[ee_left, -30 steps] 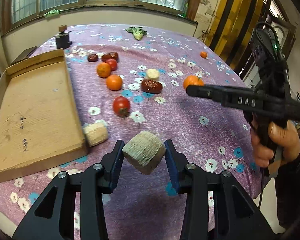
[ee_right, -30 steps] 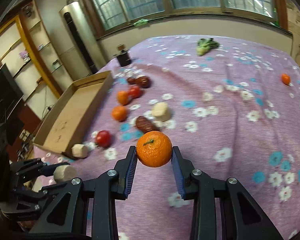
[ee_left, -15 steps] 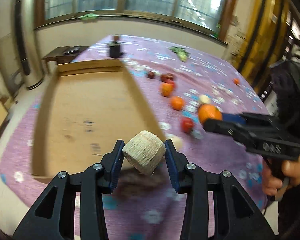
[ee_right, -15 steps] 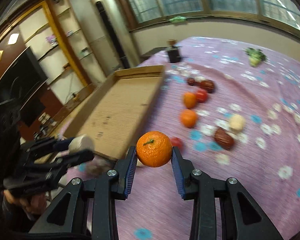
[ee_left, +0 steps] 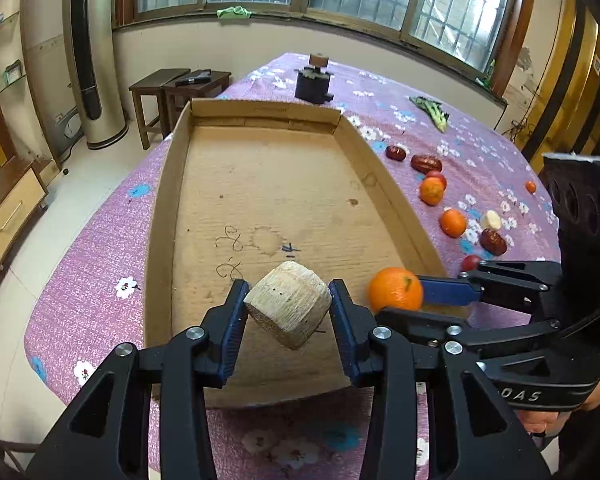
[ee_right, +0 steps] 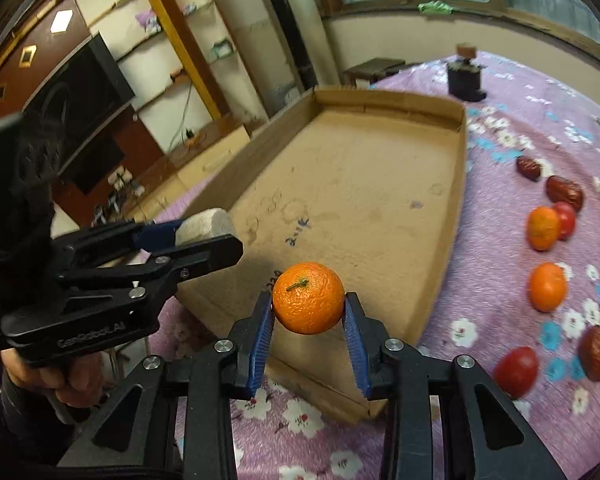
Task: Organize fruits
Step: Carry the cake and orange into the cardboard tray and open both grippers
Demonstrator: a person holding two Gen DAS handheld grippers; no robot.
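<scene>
Fruits lie scattered on a table [ee_left: 100, 248] covered with a purple flowered cloth, to the right of a shallow, empty cardboard tray [ee_left: 280, 184]. The right tool [ee_right: 309, 322] grips a round mandarin [ee_right: 308, 298] between its blue pads; the peel is bright orange and dimpled, with a small green stem on top. It hangs over the tray's near right corner. The left tool [ee_left: 288, 312] is clamped on a pale beige, cylindrical chunk [ee_left: 287, 304] with a fibrous, ridged side and a flat cut face, possibly a piece of sugarcane. It is held above the near end of the tray. Resting on the cloth are two more mandarins [ee_right: 547, 286], red tomatoes [ee_right: 516, 370], dark red jujubes [ee_right: 564, 192], another pale chunk [ee_left: 491, 219] and, farther off, a green vegetable [ee_left: 432, 110]. A dark small object [ee_left: 314, 82] stands beyond the tray.
</scene>
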